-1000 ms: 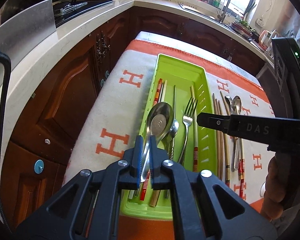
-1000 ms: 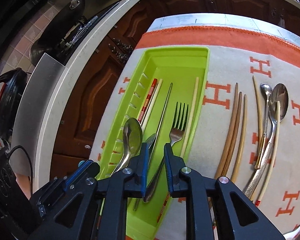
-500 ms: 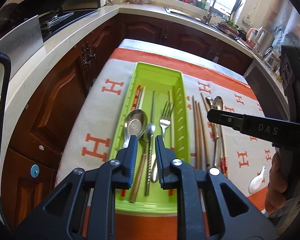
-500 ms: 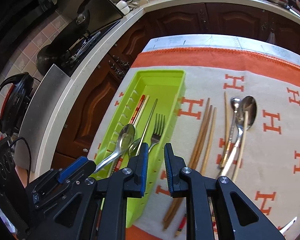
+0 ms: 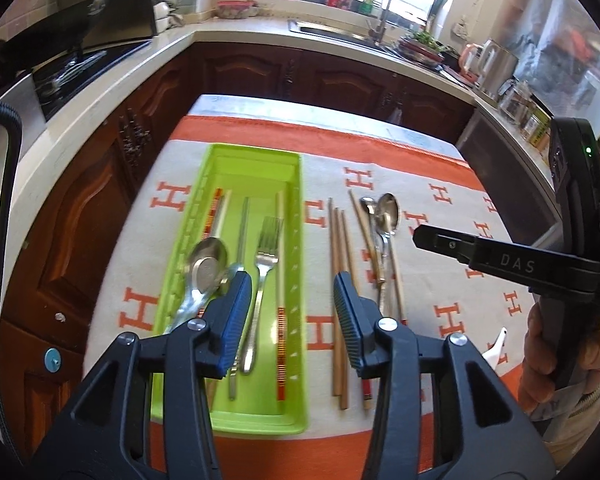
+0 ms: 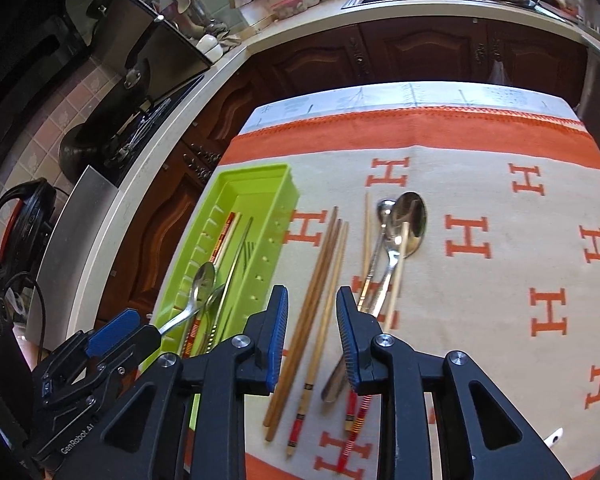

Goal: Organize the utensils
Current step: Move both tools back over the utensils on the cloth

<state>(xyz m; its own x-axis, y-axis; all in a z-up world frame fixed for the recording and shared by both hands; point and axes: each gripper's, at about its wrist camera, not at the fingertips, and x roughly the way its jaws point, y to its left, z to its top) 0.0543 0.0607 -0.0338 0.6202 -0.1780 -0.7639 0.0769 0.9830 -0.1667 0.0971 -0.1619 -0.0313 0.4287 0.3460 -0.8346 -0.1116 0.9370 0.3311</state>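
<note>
A: Well, biggest first: a table under a beige cloth [image 6: 480, 280] with orange H letters and an orange border, dark wood kitchen cabinets [image 5: 260, 72] behind it.

B: And on the cloth?

A: At its left side a long lime-green plastic tray [image 5: 296, 216]. Inside it lie a large steel spoon [image 5: 206, 268], a steel fork [image 5: 266, 260], red-banded pale chopsticks [image 5: 216, 216] and a thin metal rod, perhaps a chopstick; blur makes it hard to tell.

B: What is outside the tray?

A: Just right of it, three brown wooden chopsticks [image 6: 320, 280] side by side. Further right, two steel spoons [image 6: 404, 224] lying together with pale chopsticks crossing them.

B: The tools?

A: The left gripper [image 5: 290, 316] hangs above the tray's right wall, its jaws just opened wide, nothing between the pads. The right gripper [image 6: 312, 336] hangs over the brown chopsticks, jaws also just parted, less widely, gripping nothing. A hand [image 5: 556, 352] holds its handle.
</note>
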